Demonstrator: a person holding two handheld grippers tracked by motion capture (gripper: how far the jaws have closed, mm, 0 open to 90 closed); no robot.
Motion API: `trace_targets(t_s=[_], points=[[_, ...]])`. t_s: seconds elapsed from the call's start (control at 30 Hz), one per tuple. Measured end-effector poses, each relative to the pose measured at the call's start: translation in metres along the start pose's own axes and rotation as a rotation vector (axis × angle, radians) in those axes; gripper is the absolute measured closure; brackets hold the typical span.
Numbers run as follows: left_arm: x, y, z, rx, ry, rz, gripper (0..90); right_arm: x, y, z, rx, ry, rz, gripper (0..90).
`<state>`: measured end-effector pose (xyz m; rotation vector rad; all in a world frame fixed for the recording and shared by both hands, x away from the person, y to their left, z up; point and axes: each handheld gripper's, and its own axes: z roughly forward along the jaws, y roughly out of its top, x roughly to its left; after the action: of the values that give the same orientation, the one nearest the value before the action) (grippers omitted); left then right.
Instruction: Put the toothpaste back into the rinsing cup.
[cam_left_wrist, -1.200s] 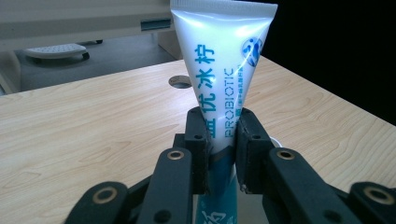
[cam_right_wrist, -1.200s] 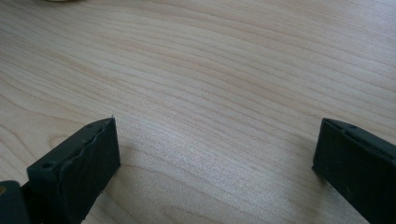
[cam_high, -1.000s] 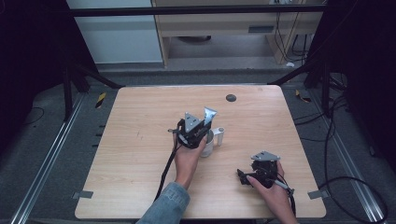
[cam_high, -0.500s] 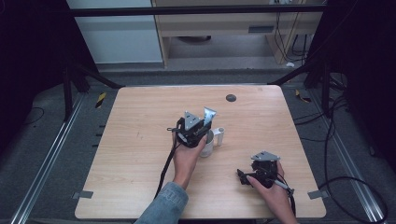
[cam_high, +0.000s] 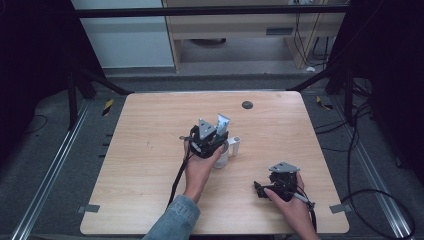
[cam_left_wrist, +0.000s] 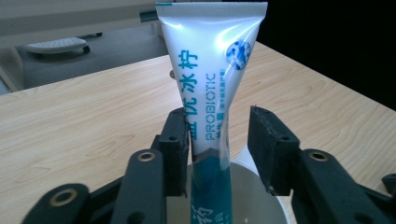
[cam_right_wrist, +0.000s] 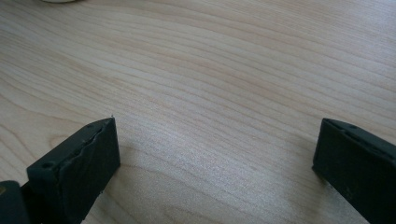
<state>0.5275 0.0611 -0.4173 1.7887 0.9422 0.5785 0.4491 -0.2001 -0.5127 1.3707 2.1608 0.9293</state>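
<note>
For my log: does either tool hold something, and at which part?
Nothing is clamped. The left tool is open around the tube low down, one pad clear of it; the right tool is open and empty.

Only readable print is on the white-and-teal tube (cam_left_wrist: 212, 93), seen in the left gripper view: "PROBIOTIC" in teal capitals running lengthwise, large blue Chinese characters "冰柠" beside it with 1 more character partly hidden, and a line of small Chinese print too fine to read. Round blue logo near the crimped end, not legible. Nothing readable on the table (cam_high: 150, 150).
</note>
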Motion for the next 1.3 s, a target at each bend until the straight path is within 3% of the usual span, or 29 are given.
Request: trace_targets(t_s=[0.7,1.0,1.3], points=[[0.012,-0.001,-0.005,0.037,0.011,0.022,51.8,0.0,0.0,0.0,-0.001,0.0,0.0,0.7],[0.015,0.001,-0.011,0.08,-0.029,0.046,41.2,0.0,0.0,0.0,-0.001,0.0,0.0,0.7],[0.017,0.005,-0.018,0.096,-0.036,0.074,25.8,0.0,0.0,0.0,0.0,-0.001,0.0,0.7]])
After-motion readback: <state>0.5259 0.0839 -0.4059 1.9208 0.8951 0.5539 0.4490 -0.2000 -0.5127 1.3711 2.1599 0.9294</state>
